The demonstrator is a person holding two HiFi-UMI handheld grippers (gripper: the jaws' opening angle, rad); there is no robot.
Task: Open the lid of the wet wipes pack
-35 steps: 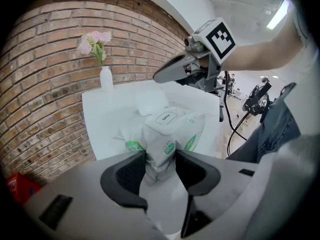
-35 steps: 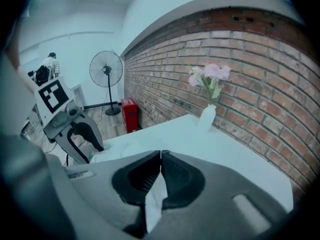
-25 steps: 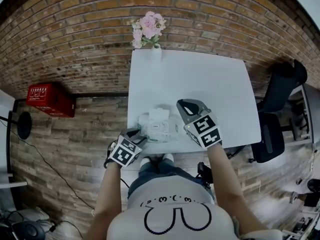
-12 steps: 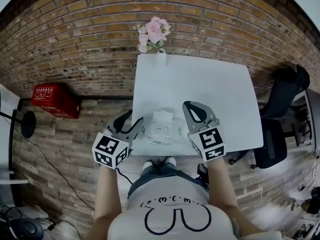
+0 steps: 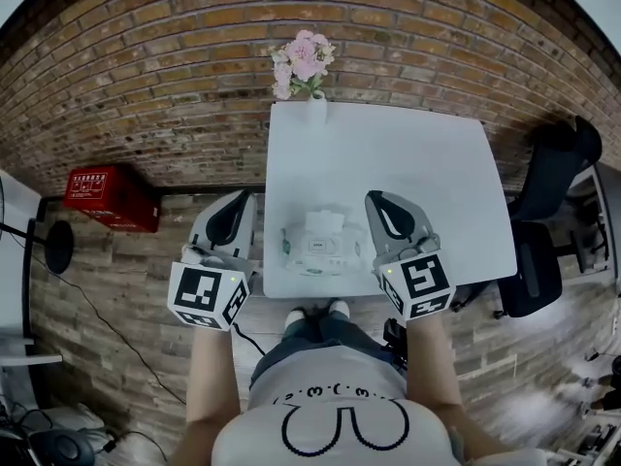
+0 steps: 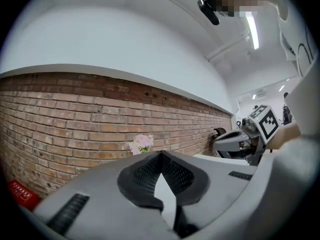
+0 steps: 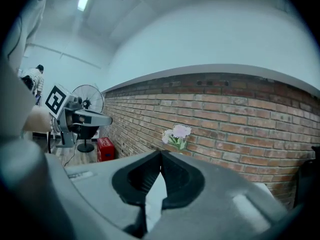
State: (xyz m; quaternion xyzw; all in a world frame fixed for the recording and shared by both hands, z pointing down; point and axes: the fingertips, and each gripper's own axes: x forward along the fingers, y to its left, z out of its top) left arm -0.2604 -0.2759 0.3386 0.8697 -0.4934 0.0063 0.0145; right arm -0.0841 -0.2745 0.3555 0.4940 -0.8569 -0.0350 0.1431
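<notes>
Left tongs [image 6: 160,156] and right tongs [image 7: 160,154] are closed, seemingly empty.

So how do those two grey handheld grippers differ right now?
In the head view the left gripper hangs beside the white table, over wooden floor; the right gripper shows over the tabletop. The left stands clear of the white wet wipes pack; the right sits close beside it. Both are shut and empty.

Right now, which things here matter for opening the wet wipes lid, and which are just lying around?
For the job: wet wipes pack; white table under it; left gripper and right gripper, both shut and empty.
Just lying about: pink flowers, red box on the floor, black office chair, standing fan.
</notes>
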